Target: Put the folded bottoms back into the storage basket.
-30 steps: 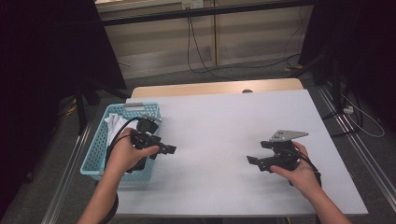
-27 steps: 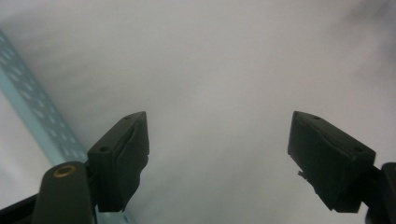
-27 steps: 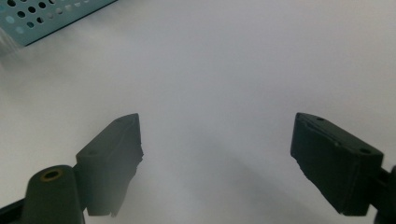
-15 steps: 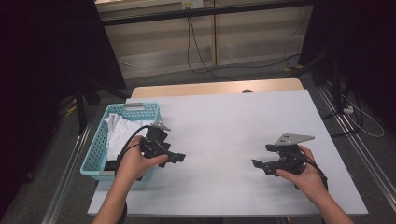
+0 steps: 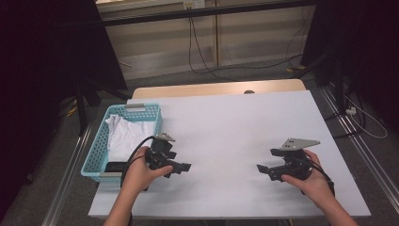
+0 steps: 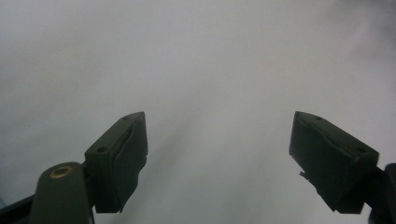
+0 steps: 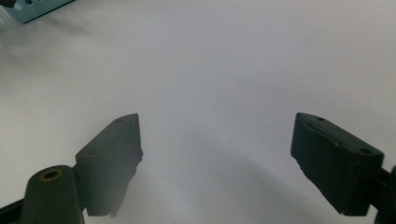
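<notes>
From the high view we see a light blue basket [image 5: 123, 141] at the left edge of the white tabletop [image 5: 226, 122], holding crumpled white cloth [image 5: 124, 134] in its far part and a dark item [image 5: 115, 166] with unreadable light lettering at its near end. Our left tongs [image 5: 184, 166] hang just right of the basket, over bare tabletop, jaws apart and empty. Our right tongs [image 5: 262, 169] sit well apart on the right side, pointing left, also spread with nothing between them.

In the left gripper view, the left tongs [image 6: 217, 154] stand wide open over plain white tabletop [image 6: 210, 60].

In the right gripper view, the right tongs [image 7: 217, 158] are equally open and empty; a corner of the basket [image 7: 37, 9] peeks in at the far left.
</notes>
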`<state>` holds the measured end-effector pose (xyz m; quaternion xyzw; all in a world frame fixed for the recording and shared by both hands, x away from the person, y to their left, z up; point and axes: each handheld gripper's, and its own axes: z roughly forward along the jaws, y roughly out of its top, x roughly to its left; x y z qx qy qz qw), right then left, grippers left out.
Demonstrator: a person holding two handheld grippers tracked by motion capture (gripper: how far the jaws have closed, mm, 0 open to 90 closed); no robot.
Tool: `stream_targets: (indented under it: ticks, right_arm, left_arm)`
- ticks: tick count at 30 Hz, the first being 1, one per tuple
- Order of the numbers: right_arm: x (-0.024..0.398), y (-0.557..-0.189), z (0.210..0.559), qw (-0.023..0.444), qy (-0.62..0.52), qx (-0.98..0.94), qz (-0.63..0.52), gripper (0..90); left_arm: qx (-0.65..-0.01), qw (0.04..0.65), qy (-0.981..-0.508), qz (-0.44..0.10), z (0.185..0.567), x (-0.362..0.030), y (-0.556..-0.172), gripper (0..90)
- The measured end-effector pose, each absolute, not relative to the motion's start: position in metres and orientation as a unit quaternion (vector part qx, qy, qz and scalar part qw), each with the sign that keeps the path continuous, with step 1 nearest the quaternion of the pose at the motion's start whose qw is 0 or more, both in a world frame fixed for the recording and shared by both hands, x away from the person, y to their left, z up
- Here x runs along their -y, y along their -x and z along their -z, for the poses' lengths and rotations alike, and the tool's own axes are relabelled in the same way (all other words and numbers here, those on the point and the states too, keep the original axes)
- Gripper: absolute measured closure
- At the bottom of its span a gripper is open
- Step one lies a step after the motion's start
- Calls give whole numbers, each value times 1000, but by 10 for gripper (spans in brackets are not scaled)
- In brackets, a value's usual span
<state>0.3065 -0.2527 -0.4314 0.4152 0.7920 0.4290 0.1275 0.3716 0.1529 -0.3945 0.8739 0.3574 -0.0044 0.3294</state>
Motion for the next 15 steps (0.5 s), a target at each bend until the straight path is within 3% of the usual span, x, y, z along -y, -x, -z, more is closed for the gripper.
stream_targets:
  ticks: [15]
  right_arm:
    - [259, -300, 435, 128, -414, -794, -425, 158]
  left_arm:
    - [-352, 346, -869, 8, 409, -160, -362, 186]
